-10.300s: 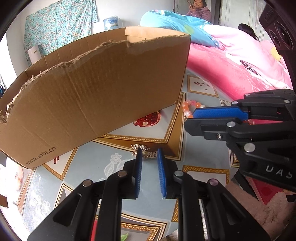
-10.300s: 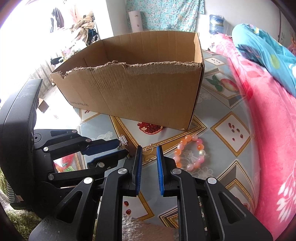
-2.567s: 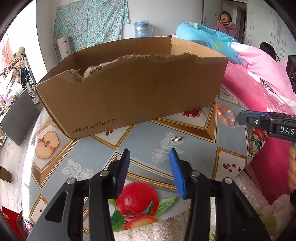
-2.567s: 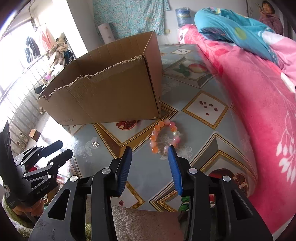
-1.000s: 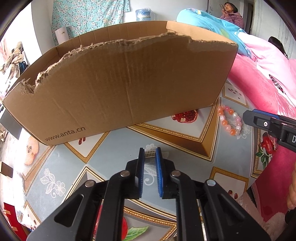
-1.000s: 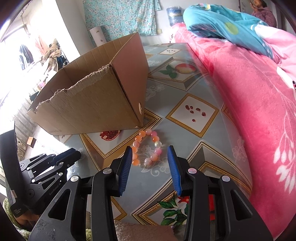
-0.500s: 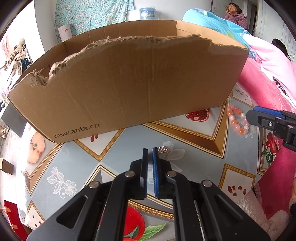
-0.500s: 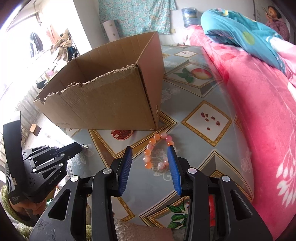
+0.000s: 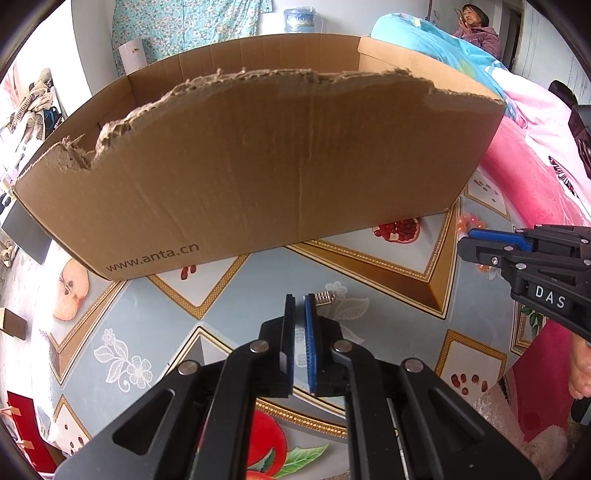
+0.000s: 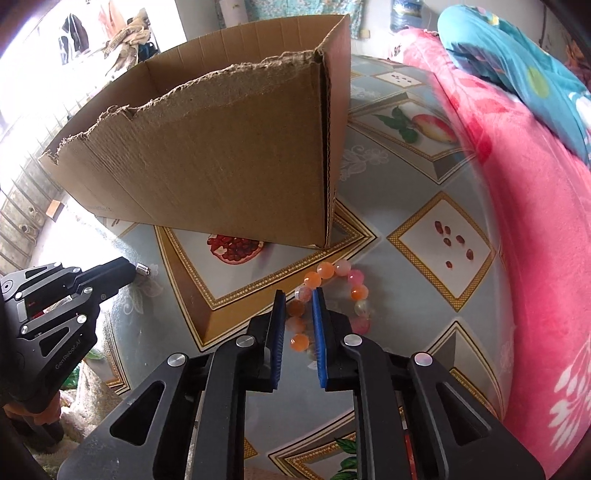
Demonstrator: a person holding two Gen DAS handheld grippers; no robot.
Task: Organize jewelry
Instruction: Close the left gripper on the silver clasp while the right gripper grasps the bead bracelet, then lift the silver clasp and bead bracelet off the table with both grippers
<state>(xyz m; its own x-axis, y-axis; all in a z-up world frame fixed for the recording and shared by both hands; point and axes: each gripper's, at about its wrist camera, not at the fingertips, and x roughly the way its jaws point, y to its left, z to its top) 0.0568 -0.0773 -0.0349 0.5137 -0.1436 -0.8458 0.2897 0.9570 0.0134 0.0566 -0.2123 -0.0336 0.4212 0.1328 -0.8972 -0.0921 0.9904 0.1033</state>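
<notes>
A bracelet of orange and pink beads (image 10: 359,291) lies on the patterned table (image 10: 424,177) to the right of a torn cardboard box (image 10: 221,166). My right gripper (image 10: 298,293) points down over the bracelet's left side. Its jaws are closing, with beads between the blue pads and touching them. My left gripper (image 9: 300,297) is shut on a small silver ribbed jewelry piece (image 9: 322,298) that sticks out past its tip. From the right wrist, the left gripper (image 10: 129,271) sits low at the left with the silver piece (image 10: 142,268). The right gripper (image 9: 467,240) partly hides the bracelet (image 9: 466,222).
The box (image 9: 258,166) stands open-topped across the middle of the table (image 9: 221,291), its front wall close behind both grippers. A pink blanket (image 10: 535,258) borders the table on the right. A person (image 9: 476,26) sits far behind. A hand (image 9: 580,373) holds the right gripper.
My right gripper has come down over the bracelet and its jaws have narrowed around the beads. The left gripper stays shut, with the silver piece at its tip, and has drawn back slightly.
</notes>
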